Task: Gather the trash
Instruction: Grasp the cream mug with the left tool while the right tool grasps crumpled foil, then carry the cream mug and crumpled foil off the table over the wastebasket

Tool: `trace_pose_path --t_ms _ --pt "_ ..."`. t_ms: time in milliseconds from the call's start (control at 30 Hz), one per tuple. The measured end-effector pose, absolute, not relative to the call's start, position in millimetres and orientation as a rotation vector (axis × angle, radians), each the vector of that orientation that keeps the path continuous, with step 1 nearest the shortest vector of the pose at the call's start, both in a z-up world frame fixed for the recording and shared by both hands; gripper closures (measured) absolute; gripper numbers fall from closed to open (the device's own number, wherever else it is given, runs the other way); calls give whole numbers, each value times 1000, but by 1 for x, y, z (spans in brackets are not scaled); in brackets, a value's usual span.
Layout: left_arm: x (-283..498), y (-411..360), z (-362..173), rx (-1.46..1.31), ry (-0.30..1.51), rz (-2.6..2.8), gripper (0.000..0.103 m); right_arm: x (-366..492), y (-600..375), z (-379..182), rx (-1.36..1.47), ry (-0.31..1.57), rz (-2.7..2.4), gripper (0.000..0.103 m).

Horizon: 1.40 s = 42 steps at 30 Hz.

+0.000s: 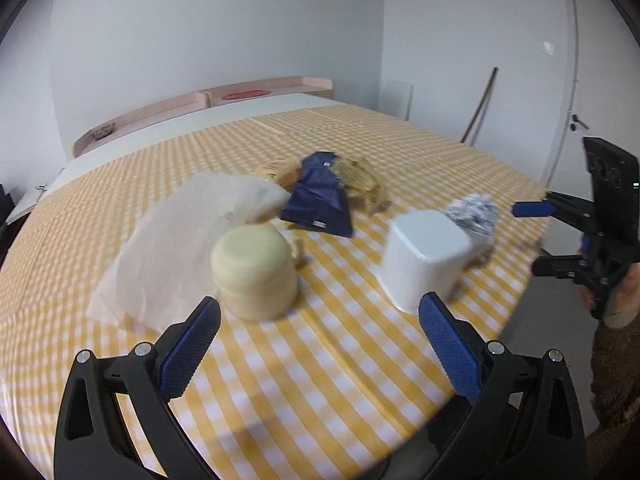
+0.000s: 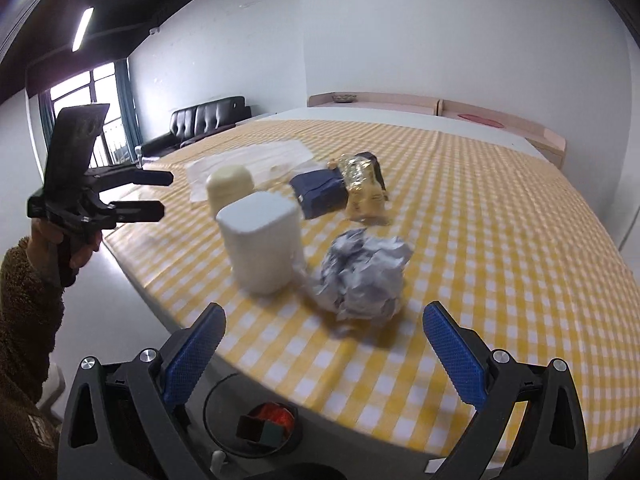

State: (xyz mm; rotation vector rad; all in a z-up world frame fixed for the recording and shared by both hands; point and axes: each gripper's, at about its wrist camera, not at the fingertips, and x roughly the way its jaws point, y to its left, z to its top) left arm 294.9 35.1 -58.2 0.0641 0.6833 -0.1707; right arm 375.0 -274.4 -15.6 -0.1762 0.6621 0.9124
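Right gripper (image 2: 324, 356): fingers spread wide, nothing held, poised low over the near table edge. Just beyond the gap lies the paper ball (image 2: 362, 276), crumpled white-grey, resting on the checked cloth (image 2: 500, 240). It is judged very light and soft, likely to crush further under the pads; a grip across its middle, closed until the creases bind, should suffice (a loose wad may shed or unfold if only an outer fold is pinched).

Left gripper (image 1: 320, 352): fingers likewise apart and empty, facing the gap between the cream cup (image 1: 254, 272) and the white cup (image 1: 424, 258), both upturned on the cloth. Both are judged light, thin-walled and smooth, so slippery to the pads and easily tipped; a hold across the side walls near the closed top is suggested, with moderate squeeze since the walls may flex.

Farther out, at centre: a blue wrapper (image 1: 318, 196) and a yellow wrapper (image 1: 362, 182), touching one another, both flat, limp film, best taken at a raised edge or crease. To the left, a sheet of thin white paper (image 1: 176, 240) lies partly behind the cream cup; flimsy, hard to lift flat.

Below the near table edge a bin (image 2: 256, 424) is seen in the right view, with something red inside (contents unclear). Motion blur is present in both views.
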Motion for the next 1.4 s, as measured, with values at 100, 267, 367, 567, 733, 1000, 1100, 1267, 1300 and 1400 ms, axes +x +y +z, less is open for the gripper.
trace_pose_path --t_ms 100,267,367,567,733,1000,1100,1267,1300,1400 --pt "319 43 -62 38 720 -166 4 387 -269 -14 -182 652 893 3" --pt "343 54 -71 7 751 -139 4 406 -255 -22 -216 676 888 3" --pt "355 61 -76 -32 779 -123 4 417 -247 -27 -230 700 869 3" --pt "372 64 -83 -41 821 -96 13 429 -241 -34 -243 724 859 21" --pt "367 64 -82 -36 820 -93 39 426 -242 -33 -258 712 859 56" --pt "334 59 -66 -42 766 -81 39 408 -257 -17 -221 679 826 56" --pt "319 50 -61 -16 758 -82 39 395 -258 -12 -234 669 822 56" --pt "291 41 -55 -13 742 -84 39 370 -256 -5 -277 653 822 56" --pt "285 40 -54 -20 739 -89 39 366 -256 -4 -280 650 822 56" --pt "270 36 -52 -12 733 -85 39 353 -256 0 -292 645 816 56"
